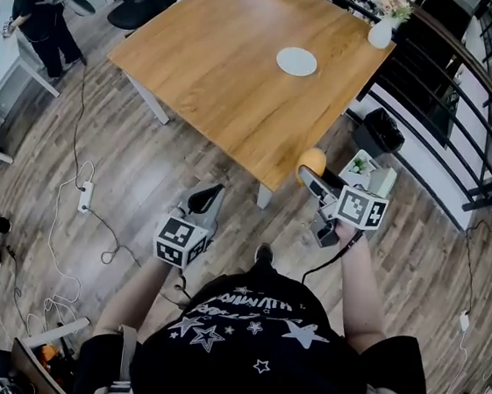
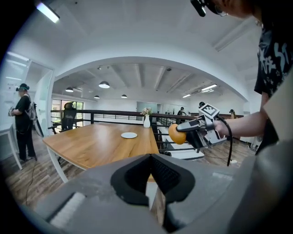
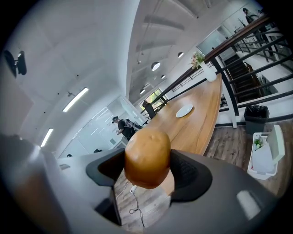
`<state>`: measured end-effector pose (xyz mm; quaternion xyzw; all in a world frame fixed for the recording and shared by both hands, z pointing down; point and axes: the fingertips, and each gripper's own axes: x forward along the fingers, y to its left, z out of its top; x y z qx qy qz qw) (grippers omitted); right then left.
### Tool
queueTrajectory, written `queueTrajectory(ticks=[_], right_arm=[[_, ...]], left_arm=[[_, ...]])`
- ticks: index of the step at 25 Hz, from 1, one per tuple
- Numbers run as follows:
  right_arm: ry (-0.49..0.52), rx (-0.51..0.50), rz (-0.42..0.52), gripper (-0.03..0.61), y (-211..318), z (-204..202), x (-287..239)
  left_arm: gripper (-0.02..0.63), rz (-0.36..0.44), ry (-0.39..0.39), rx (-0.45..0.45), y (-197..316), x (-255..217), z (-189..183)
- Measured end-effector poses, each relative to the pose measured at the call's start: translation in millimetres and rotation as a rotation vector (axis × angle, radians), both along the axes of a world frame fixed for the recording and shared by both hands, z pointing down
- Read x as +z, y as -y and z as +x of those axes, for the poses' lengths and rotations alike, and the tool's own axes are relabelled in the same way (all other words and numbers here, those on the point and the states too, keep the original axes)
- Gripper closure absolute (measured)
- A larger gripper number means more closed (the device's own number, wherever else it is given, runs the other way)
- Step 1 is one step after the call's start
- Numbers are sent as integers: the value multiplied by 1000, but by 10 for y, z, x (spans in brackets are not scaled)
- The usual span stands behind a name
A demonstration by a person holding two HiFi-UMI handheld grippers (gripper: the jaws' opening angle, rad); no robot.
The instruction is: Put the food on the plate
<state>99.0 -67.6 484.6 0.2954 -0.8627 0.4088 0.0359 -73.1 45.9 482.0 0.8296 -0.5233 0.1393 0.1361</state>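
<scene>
A white plate lies on the wooden table, toward its far right side. My right gripper is held off the table's near corner, shut on a round, orange-brown potato-like food. In the right gripper view the food fills the gap between the black pads, with the plate far ahead. My left gripper hangs lower left over the floor, shut with nothing in it. The left gripper view has the plate and the food ahead of it.
A white vase with flowers stands at the table's far right corner. A black railing runs along the right, with a black bin and a white box below. A person stands far left. Cables lie on the floor.
</scene>
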Motion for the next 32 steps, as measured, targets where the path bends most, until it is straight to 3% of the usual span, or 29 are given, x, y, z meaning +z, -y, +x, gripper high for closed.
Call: queueTrajectory(ticks=[8,19,24,32], right_arm=[[16,-26,-15,259,477,96,100],[39,-69,-43,258,932,146,248],[48,-74,-76,258,1004,84,391],[20,-3,-109,258,1197,57,570]], left_arm=[[612,31,35,-3,577,-214,76],[612,35,-21,-161,1065,-154,153],[612,-2,-55,-199,1158,-34,107],[612,-65,-82,-166,1425,248,-124]])
